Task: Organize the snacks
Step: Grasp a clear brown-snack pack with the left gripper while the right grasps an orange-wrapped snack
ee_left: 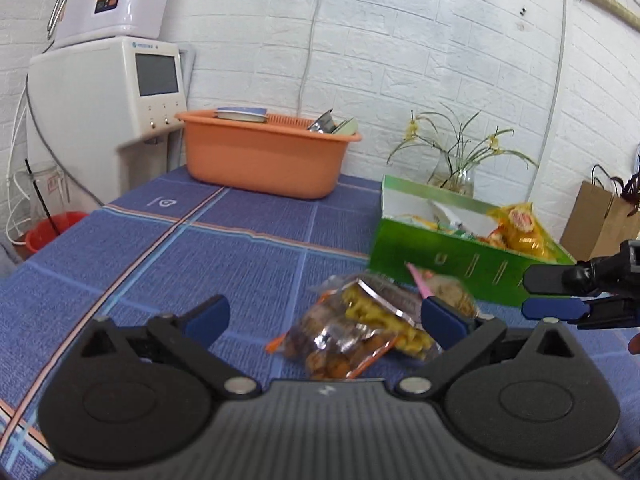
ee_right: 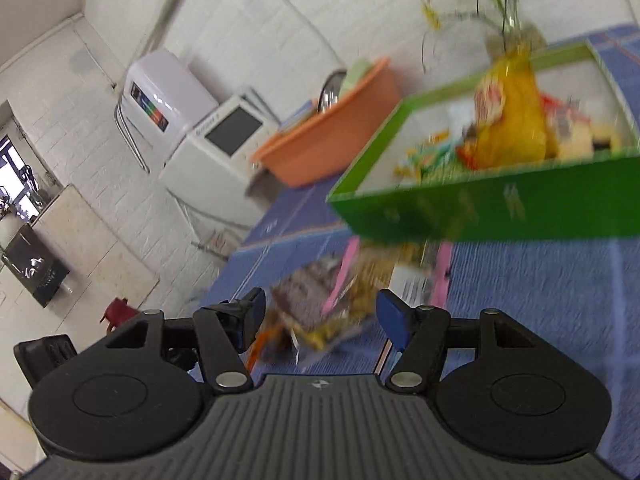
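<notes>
Several clear snack bags (ee_left: 356,328) lie in a pile on the blue tablecloth (ee_left: 200,248), just in front of a green box (ee_left: 460,264). The box holds a yellow snack bag (ee_left: 520,232) and other packets. My left gripper (ee_left: 324,318) is open, its fingers on either side of the pile and just short of it. My right gripper (ee_right: 320,316) is open and empty, tilted, close above the same pile (ee_right: 328,304), with the green box (ee_right: 480,208) beyond. It shows in the left wrist view (ee_left: 556,292) at the right, by the box's front.
An orange basin (ee_left: 264,156) with dishes stands at the back of the table. A white appliance (ee_left: 108,92) is at the back left. A glass vase of plants (ee_left: 456,172) stands behind the box. A red bucket (ee_left: 52,232) and a paper bag (ee_left: 600,220) are off the table.
</notes>
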`<state>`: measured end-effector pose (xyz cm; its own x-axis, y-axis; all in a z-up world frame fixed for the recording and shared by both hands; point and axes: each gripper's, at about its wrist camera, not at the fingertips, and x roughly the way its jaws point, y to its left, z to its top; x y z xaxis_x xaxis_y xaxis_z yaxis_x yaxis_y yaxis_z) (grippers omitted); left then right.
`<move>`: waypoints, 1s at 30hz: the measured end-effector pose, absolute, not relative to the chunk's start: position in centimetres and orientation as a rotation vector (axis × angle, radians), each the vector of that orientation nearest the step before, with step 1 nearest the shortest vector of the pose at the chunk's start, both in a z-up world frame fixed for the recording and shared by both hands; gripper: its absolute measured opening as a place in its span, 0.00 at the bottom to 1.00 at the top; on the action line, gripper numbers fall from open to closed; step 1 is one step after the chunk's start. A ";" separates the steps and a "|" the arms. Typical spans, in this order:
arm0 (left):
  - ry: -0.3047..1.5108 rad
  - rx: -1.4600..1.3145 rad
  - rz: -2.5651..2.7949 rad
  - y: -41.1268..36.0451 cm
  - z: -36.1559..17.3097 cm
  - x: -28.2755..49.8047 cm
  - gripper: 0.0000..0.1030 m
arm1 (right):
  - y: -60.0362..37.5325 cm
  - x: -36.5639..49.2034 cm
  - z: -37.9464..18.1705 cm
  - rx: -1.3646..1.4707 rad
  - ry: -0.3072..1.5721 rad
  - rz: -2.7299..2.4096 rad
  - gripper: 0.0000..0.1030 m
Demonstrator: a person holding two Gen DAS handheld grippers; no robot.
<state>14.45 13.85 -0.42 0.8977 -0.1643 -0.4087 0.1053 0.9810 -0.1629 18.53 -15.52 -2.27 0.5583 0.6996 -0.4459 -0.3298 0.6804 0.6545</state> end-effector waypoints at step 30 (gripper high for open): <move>0.600 -0.158 -0.441 16.0 -3.7 18.8 0.65 | -7.7 20.9 -6.6 0.667 0.958 0.678 0.55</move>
<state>18.76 15.97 -3.69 0.7361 -0.4445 -0.5105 0.3541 0.8956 -0.2694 20.89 -7.69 -6.55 0.4096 0.7637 -0.4990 -0.2158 0.6126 0.7604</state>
